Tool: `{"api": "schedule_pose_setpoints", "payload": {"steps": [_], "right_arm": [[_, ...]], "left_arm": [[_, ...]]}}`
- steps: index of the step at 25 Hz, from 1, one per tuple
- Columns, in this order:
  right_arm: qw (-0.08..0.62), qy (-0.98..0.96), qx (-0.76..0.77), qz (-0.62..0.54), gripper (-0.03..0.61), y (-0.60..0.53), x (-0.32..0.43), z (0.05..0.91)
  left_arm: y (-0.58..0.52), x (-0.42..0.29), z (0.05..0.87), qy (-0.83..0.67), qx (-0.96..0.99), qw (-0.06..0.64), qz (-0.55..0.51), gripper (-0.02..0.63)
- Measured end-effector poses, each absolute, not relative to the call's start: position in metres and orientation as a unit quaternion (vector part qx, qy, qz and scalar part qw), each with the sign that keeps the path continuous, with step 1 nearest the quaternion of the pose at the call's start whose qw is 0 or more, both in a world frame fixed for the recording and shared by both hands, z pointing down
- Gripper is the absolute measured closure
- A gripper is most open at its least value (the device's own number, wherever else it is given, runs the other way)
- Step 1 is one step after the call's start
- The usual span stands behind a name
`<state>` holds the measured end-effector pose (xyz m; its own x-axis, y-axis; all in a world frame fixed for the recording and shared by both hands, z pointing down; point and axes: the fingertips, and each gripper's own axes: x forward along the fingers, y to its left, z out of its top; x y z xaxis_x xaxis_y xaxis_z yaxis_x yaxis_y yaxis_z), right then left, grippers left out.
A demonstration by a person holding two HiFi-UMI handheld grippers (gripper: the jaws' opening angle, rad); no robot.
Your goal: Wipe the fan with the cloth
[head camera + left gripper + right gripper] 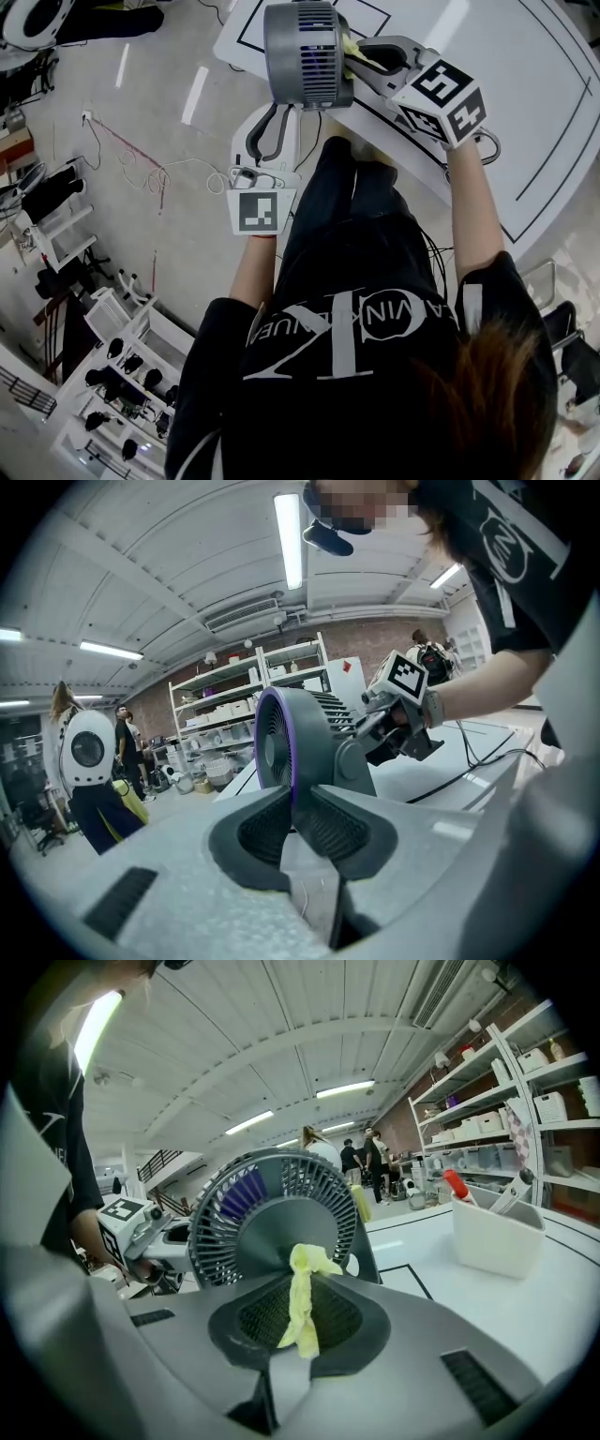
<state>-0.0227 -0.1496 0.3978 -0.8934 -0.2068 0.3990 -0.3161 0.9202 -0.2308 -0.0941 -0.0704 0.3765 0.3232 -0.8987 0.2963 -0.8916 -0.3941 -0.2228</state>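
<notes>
r gripper [298, 1324] pinching yellow cloth [303, 1283] at fan [267, 1206] rear grille | l gripper [296, 825] clamped on fan rim (purple)

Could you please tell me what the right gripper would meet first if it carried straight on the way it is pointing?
Most likely the fan, at its rear grille close ahead. The yellow cloth pinched in the right gripper would touch first, though the gap is hard to judge.

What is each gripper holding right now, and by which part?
The left gripper clamps the fan by its rim. The right gripper pinches the yellow cloth along a bunched strip, one end poking out.
</notes>
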Motion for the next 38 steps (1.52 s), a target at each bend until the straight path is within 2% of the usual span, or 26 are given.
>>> {"api": "schedule_pose_setpoints", "payload": {"steps": [7, 21, 33, 38], "right_arm": [[0.204, -0.963, 0.126, 0.12, 0.54, -0.13, -0.02, 0.389], [0.133, -0.97, 0.165, 0.122, 0.541, -0.12, -0.008, 0.343], [0.112, -0.971, 0.159, 0.139, 0.54, -0.092, -0.012, 0.343], [0.128, -0.969, 0.15, 0.149, 0.54, -0.078, -0.014, 0.359]], "left_arm": [[-0.068, -0.095, 0.379, 0.554, -0.81, -0.004, -0.19, 0.545], [-0.067, -0.093, 0.377, 0.551, -0.813, -0.001, -0.186, 0.545], [-0.066, -0.094, 0.377, 0.555, -0.813, -0.003, -0.179, 0.546], [-0.066, -0.094, 0.379, 0.552, -0.817, -0.008, -0.168, 0.546]]}}
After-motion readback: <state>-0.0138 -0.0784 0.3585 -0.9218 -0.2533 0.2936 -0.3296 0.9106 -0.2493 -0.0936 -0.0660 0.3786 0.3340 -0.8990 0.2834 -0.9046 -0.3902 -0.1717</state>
